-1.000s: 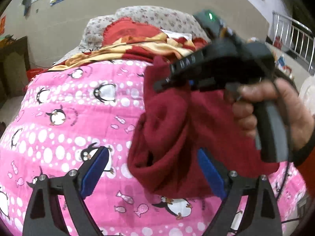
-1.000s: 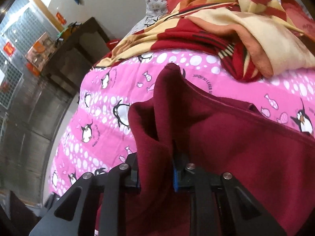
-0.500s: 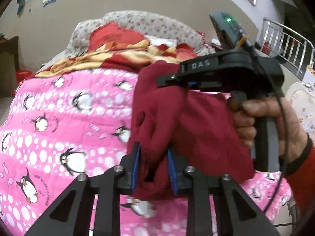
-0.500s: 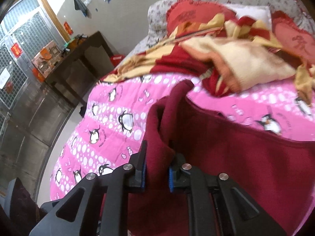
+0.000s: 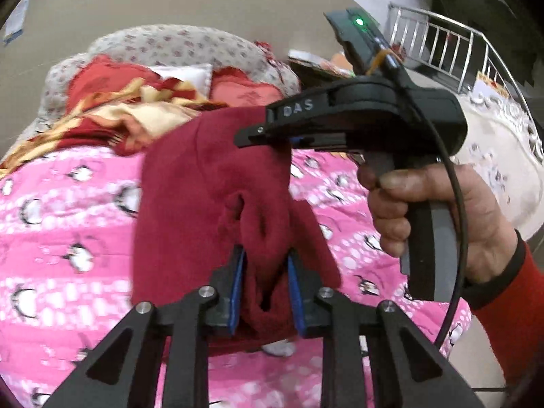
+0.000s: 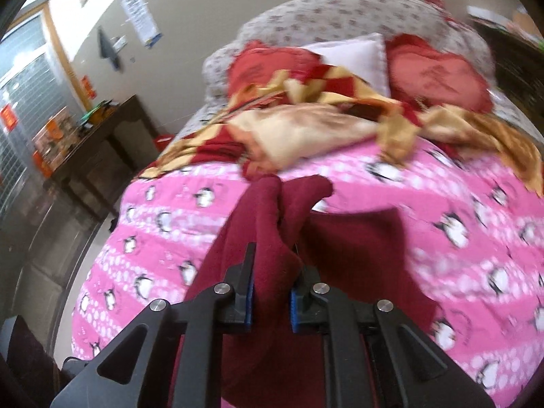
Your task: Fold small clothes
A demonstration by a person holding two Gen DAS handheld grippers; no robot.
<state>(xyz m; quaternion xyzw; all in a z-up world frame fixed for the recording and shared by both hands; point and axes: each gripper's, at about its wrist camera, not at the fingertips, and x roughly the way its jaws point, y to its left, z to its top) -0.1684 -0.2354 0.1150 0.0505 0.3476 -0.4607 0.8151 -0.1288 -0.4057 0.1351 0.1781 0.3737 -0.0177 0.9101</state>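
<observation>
Maroon garment (image 5: 210, 183) — pinched (bunched) between both hand-held grippers

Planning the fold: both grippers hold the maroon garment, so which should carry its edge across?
Probably right: the right gripper pinches the raised top edge of the maroon garment; the left gripper clamps the lower bunch.

Your red garment (image 5: 204, 183) hides the right gripper's (image 5: 272, 141) fingertips in the left view, its lower end leaves the right view's bottom edge, and the pink bedcover (image 6: 476, 224) is blurred.
</observation>
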